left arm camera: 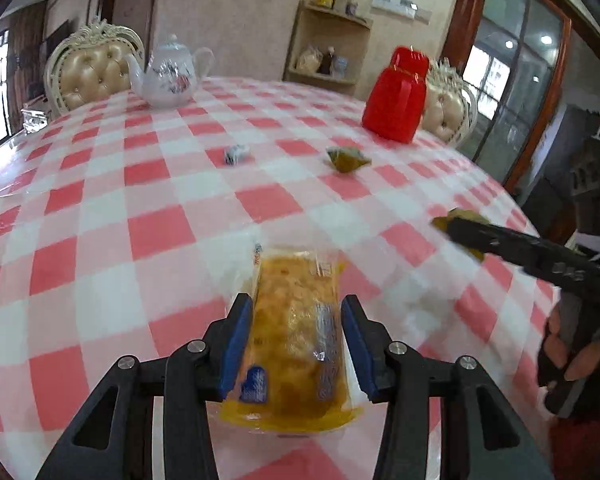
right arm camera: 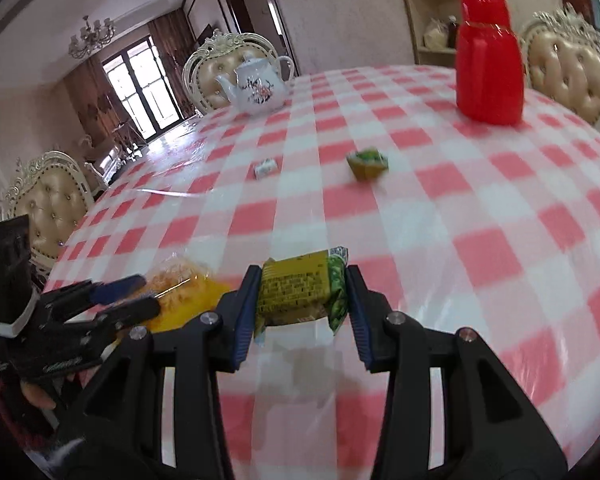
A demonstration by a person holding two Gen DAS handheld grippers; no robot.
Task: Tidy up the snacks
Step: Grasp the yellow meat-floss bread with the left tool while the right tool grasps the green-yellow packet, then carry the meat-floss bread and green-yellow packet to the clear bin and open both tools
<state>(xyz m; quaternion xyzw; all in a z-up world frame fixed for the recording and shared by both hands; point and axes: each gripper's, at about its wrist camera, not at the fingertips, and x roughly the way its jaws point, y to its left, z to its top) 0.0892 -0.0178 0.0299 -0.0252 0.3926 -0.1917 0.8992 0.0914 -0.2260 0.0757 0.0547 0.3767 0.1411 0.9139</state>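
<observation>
A long clear packet with a yellow pastry (left arm camera: 294, 336) is clamped between the blue pads of my left gripper (left arm camera: 296, 320), lifted over the checked table (left arm camera: 140, 184). My right gripper (right arm camera: 304, 292) is shut on a green-and-yellow wrapped snack (right arm camera: 300, 292), also held off the cloth. Each gripper shows in the other's view: the right one (left arm camera: 460, 232) at the right edge, the left one (right arm camera: 140, 296) at the lower left with its yellow packet (right arm camera: 180, 292). Two snacks lie on the cloth further back: a small green packet (left arm camera: 346, 158) (right arm camera: 367, 163) and a small white packet (left arm camera: 235, 155) (right arm camera: 265, 168).
A white teapot (left arm camera: 168, 74) (right arm camera: 258, 86) stands at the back left and a red lidded jug (left arm camera: 398, 96) (right arm camera: 488, 60) at the back right. Cream tufted chairs (left arm camera: 90, 70) ring the round table. A wooden shelf (left arm camera: 328, 44) stands by the far wall.
</observation>
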